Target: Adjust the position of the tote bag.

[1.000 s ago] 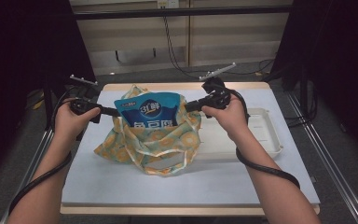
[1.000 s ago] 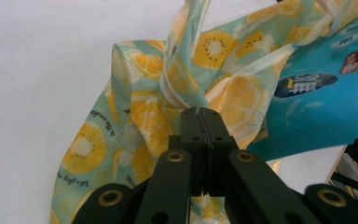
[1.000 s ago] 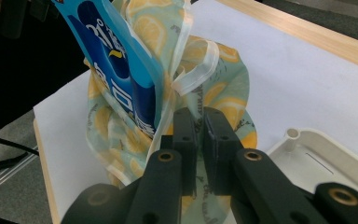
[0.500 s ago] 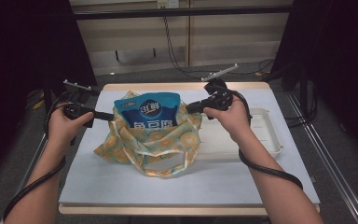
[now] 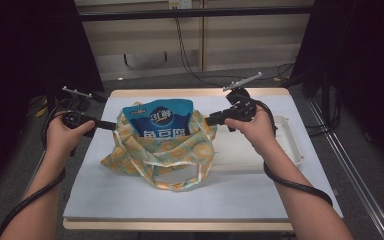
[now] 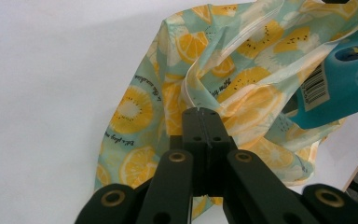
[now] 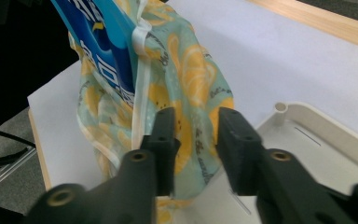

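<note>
High view, one fruit-print bag (image 5: 155, 155) holding one blue pouch (image 5: 158, 119), left gripper (image 5: 111, 125) jaws pinching fabric, right gripper (image 5: 210, 120) jaws just opening

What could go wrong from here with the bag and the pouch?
The right gripper has just been opening, its fingers apart around the fruit-print bag; that side could sag. The blue pouch sticks out and may tip. The left gripper pinches only thin fabric, which might slip.

Lemon-print cloth bag (image 5: 160, 150) mid-table, mouth open, blue snack pouch (image 5: 160, 120) upright inside.
</note>
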Motion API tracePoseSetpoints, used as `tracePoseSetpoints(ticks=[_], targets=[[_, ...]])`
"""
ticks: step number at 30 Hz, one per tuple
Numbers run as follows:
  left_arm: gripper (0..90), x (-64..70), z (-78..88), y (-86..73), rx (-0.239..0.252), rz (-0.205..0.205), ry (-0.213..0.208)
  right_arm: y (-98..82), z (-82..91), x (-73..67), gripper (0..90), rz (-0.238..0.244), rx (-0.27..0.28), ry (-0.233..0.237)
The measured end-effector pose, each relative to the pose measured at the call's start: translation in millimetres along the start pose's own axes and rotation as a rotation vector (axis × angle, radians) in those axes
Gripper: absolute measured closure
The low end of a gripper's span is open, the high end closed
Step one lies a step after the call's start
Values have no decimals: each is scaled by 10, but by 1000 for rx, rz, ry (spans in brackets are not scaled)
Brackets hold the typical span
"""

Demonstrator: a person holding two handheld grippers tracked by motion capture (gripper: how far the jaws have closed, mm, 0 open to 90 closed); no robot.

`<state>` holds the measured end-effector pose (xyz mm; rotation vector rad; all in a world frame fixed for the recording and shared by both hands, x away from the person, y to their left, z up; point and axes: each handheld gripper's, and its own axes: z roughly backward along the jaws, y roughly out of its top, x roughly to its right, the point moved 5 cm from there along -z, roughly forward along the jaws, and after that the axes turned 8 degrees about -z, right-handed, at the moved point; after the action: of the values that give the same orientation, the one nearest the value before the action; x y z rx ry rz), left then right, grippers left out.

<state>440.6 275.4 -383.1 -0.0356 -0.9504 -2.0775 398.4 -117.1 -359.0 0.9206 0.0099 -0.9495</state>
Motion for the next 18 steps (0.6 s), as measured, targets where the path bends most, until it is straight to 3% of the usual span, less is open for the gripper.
tracePoseSetpoints(ticks=[1, 2, 10, 13, 14, 18], targets=[[900, -8, 2, -2, -7, -15, 0, -14, -9, 8, 747, 4, -5, 6], [900, 8, -11, 7, 6, 1, 1, -24, -20, 8, 769, 4, -10, 12], [900, 3, 10, -8, 6, 12, 3, -82, -237, -38, 872, 10, -25, 35], [900, -34, 35, -35, 2, -3, 17, -105, -296, -47, 892, 6, -18, 31], [900, -36, 36, -41, 11, 9, 22, -114, -314, -45, 895, 3, -16, 29], [900, -41, 28, -80, 4, 6, 12, -158, -391, -36, 900, -1, -28, 20]])
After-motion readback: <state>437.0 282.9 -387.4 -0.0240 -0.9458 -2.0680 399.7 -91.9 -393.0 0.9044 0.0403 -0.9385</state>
